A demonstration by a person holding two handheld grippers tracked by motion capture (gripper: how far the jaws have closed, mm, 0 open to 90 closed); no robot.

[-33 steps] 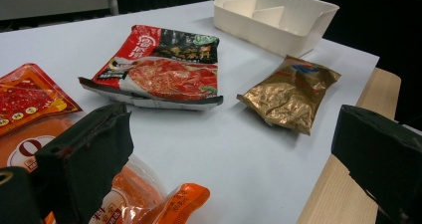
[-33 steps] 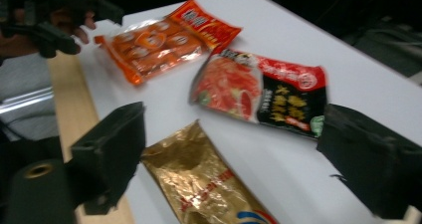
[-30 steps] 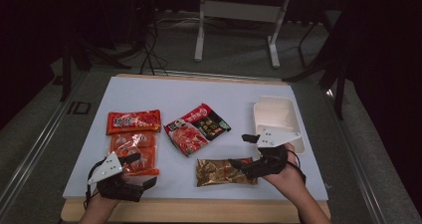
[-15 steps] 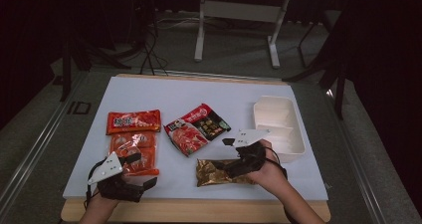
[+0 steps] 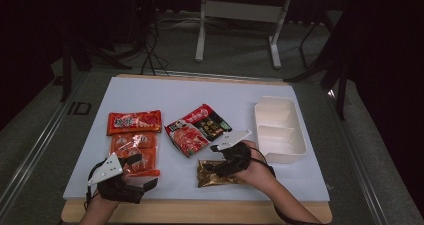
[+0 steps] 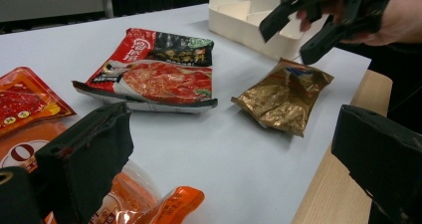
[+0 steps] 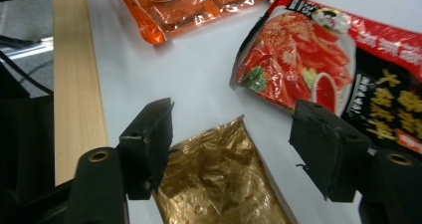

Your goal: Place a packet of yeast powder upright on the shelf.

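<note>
A crumpled gold packet (image 5: 218, 173) (image 6: 283, 97) (image 7: 219, 184) lies near the table's front edge. My right gripper (image 5: 212, 167) (image 7: 233, 132) hovers open just above the packet's left end, one jaw on either side of it, holding nothing. In the left gripper view it (image 6: 286, 41) hangs over the gold packet's far end. My left gripper (image 5: 141, 171) (image 6: 234, 139) rests open at the front left, beside an orange sausage packet (image 5: 134, 152) (image 6: 127, 204) (image 7: 199, 5).
A red and black soup-base packet (image 5: 197, 129) (image 6: 154, 69) (image 7: 338, 59) lies mid-table, and a red-orange packet (image 5: 134, 121) (image 6: 20, 97) lies behind the sausage packet. A white two-compartment tray (image 5: 295, 135) (image 6: 239, 20) stands at the right. The wooden table edge (image 7: 77, 84) runs along the front.
My right gripper has moved left from beside the white tray to over the gold packet. The left gripper has stayed where it was.
</note>
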